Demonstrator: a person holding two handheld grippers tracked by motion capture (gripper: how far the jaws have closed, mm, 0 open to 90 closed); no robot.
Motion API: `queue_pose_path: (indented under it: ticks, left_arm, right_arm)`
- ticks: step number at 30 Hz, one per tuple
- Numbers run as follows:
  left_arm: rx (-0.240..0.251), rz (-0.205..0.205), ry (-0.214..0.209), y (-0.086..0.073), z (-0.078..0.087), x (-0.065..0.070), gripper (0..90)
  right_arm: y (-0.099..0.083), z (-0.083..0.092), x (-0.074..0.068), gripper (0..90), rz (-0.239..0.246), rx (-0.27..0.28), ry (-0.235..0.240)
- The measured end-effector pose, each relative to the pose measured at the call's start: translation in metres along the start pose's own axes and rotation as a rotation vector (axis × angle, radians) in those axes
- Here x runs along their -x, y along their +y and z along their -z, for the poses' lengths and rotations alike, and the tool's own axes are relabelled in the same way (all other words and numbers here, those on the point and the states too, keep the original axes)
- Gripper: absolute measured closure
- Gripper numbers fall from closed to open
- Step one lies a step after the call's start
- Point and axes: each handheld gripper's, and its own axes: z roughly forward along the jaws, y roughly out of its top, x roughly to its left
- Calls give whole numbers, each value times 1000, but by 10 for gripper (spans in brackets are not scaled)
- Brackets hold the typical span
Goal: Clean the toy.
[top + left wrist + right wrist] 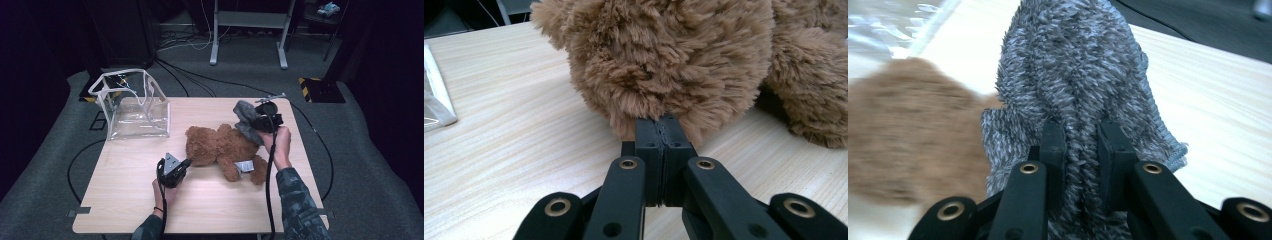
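1. Table (130,200): light wood top on grey carpet, everything below sits on it.
2. Clear bag (132,107): transparent, white-trimmed, open top, standing at the table's far left corner. Well apart from both hand-held grippers.
3. Teddy bear (222,147): brown plush, lying mid-table, head toward the left, legs toward the right. A white tag (244,166) shows between its legs.
4. Grey sock (246,120): fuzzy knit, lifted clear of the table above the bear's right end, hanging from the right hand-held gripper. In the right gripper view it bunches up between the jaws.
5. Right hand-held gripper (257,122): jaws narrow, clamped on the grey sock (1078,100), fabric squeezed between the pads (1113,155).
6. Left hand-held gripper (186,162): jaws fully closed, pads pressed together with nothing between them. In the left gripper view the tips (665,125) sit against the fur at the base of the bear's head (664,55), low over the table.
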Motion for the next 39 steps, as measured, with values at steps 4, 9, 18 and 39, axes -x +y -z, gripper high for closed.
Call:
queue_pose_path:
  ticks: [4,9,18,39]
  left_arm:
    - [0,0,-1,0,0,0,891]
    - [5,-3,2,0,0,0,891]
    - [23,-5,4,-1,0,1,892]
    - [11,-15,2,0,0,1,889]
  right_arm:
    - [8,-9,-39,760,66,14,78]
    - [7,-34,-69,757,113,-34,138]
    - [-8,-42,-53,757,106,-65,63]
    - [-42,-6,26,757,-77,-37,-16]
